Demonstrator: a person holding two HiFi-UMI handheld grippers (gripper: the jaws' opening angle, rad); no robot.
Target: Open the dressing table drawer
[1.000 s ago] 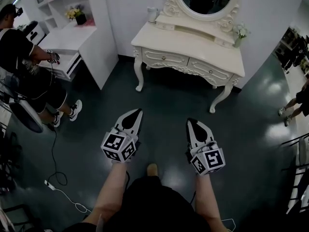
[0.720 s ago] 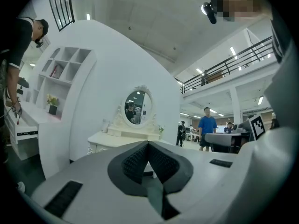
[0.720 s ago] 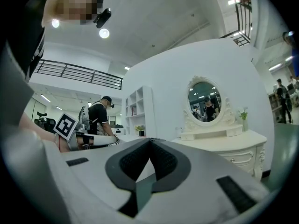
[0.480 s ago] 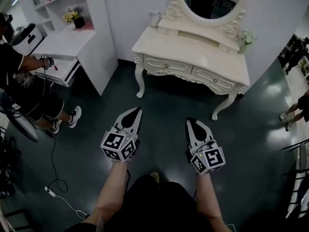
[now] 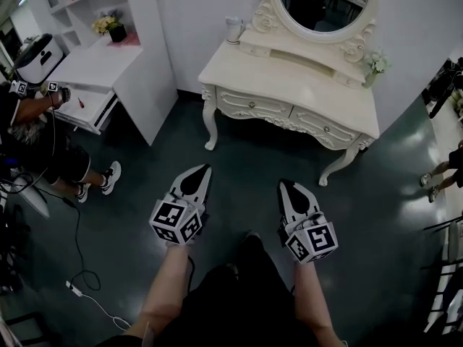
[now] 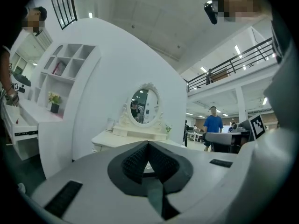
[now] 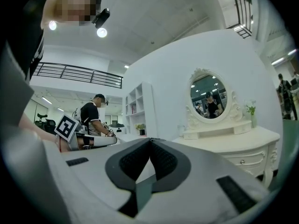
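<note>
Now holding left gripper (image 5: 205, 169) and right gripper (image 5: 284, 183) side by side, jaws closed on nothing. Facing dressing table (image 5: 289, 71) at 12 o'clock, well apart, with drawers (image 5: 253, 105) shut.

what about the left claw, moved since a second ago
Yes, the left claw came forward: the gap to the cream carved dressing table has shrunk.

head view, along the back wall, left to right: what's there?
Along the wall: potted flowers → white cup → oval mirror → small flower vase.
</note>
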